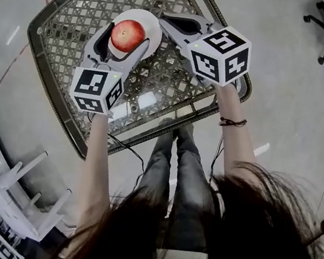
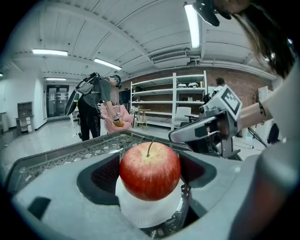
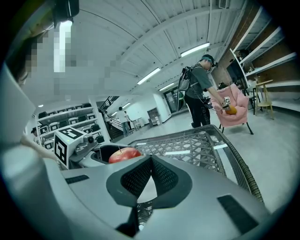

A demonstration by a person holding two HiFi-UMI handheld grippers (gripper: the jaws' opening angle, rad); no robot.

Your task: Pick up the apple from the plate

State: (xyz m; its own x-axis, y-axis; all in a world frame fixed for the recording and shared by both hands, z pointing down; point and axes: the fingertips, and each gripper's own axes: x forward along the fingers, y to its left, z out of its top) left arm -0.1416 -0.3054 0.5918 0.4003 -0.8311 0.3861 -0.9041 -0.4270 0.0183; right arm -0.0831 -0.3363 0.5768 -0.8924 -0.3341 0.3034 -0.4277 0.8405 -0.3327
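Plate (image 2: 149, 213): under the jaws of my left gripper (image 2: 151, 164), far half hidden behind the apple (image 2: 150, 172).
Apple's underside: hidden; resting or lifted, I cannot tell.
Apple seen from my right gripper (image 3: 150, 161): left of its jaws, lower half behind the jaw body.
Woven table (image 1: 69, 24): far edge cut off beyond both jaws.
Orange object (image 3: 230, 110) held by a distant person (image 3: 199, 89): far beyond my jaws, too small to name.

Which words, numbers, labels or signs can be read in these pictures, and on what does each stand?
Readable words or numbers: none.
Black-and-white marker cube on the left gripper: square patterns only, no letters.
Second marker cube on the right gripper: patterns only.
White round plate, red apple, woven wicker table: no print visible.
Items on the white shelves: too small to read.
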